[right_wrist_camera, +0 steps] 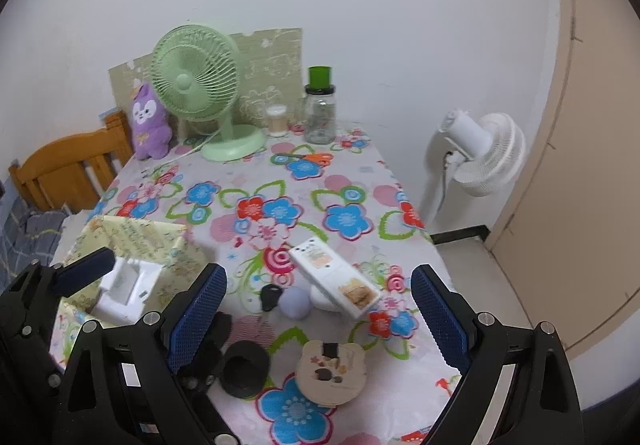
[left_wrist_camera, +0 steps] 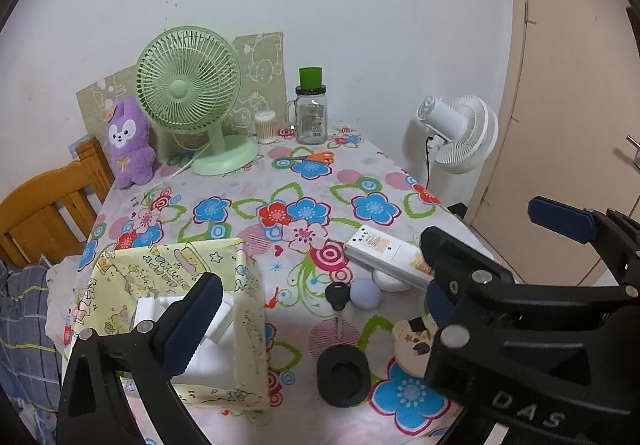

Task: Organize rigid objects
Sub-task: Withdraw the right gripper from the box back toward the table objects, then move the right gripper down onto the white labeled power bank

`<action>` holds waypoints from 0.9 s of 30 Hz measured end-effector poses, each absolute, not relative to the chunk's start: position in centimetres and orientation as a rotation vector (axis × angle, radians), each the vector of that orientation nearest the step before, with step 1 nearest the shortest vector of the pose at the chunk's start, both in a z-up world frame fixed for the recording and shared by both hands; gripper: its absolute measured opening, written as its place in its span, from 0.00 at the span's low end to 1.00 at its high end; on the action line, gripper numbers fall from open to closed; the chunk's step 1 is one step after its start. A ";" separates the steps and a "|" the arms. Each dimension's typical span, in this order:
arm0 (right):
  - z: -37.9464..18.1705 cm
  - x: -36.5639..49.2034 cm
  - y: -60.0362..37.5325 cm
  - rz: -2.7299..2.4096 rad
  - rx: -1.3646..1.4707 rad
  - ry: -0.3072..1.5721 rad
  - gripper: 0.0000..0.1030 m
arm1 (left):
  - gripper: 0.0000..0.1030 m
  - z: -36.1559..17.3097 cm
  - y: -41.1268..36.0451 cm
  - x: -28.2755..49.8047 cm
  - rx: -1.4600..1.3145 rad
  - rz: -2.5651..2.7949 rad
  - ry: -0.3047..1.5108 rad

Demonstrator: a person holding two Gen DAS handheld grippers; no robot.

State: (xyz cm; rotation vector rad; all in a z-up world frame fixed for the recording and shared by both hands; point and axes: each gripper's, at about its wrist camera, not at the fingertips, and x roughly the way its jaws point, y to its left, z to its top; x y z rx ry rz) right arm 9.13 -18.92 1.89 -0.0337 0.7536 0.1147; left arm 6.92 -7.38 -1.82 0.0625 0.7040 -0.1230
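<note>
- The left gripper [left_wrist_camera: 316,309] is seen with its jaws spread wide and nothing between the pads. Only one blue-padded finger [left_wrist_camera: 192,325] is shown in full in the left wrist view; the other is crossed by the black frame of the right gripper.
- The right gripper [right_wrist_camera: 318,321] is likewise held wide apart and empty, above the near edge of the table [right_wrist_camera: 352,173].
- A yellow patterned fabric box [left_wrist_camera: 248,305] stands at the near left of the floral tablecloth. White packaging [right_wrist_camera: 124,293] lies inside it; its lower part is hidden by the left finger.
- A white remote control [right_wrist_camera: 334,277] lies tilted, one end propped on a white round object that is mostly hidden beneath it.
- Just beside the remote rest a lilac ball [right_wrist_camera: 295,303] and a black key fob [right_wrist_camera: 271,297]; the fob's blade is hard to make out against the pattern.
- A black round holder [left_wrist_camera: 343,375] sits near the front edge, with a bear-shaped wooden coaster stack [right_wrist_camera: 331,373] beside it. In the left wrist view the stack is partly covered by the right gripper.
- At the far end stand a green desk fan [left_wrist_camera: 188,89], a purple plush toy [left_wrist_camera: 128,143], a cotton swab tub [left_wrist_camera: 265,127] and a glass jar with a green lid [left_wrist_camera: 311,113].
- What may be orange-handled scissors [left_wrist_camera: 316,158] lie near the jar, blurred.
- A white standing fan [right_wrist_camera: 486,155] is placed beyond the table's right side, its base cut off by the table.
</note>
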 end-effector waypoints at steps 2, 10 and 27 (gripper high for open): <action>1.8 9.1 -19.3 0.104 -0.039 0.746 0.92 | 1.00 -1.9 -7.8 6.9 0.069 -0.118 0.702; 0.9 9.6 -20.6 0.121 -0.035 0.752 0.92 | 1.00 -2.8 -8.8 7.5 0.026 -0.149 0.731; -3.2 11.2 -22.7 0.214 -0.039 0.776 0.92 | 0.99 -7.2 -11.3 9.1 -0.002 -0.147 0.774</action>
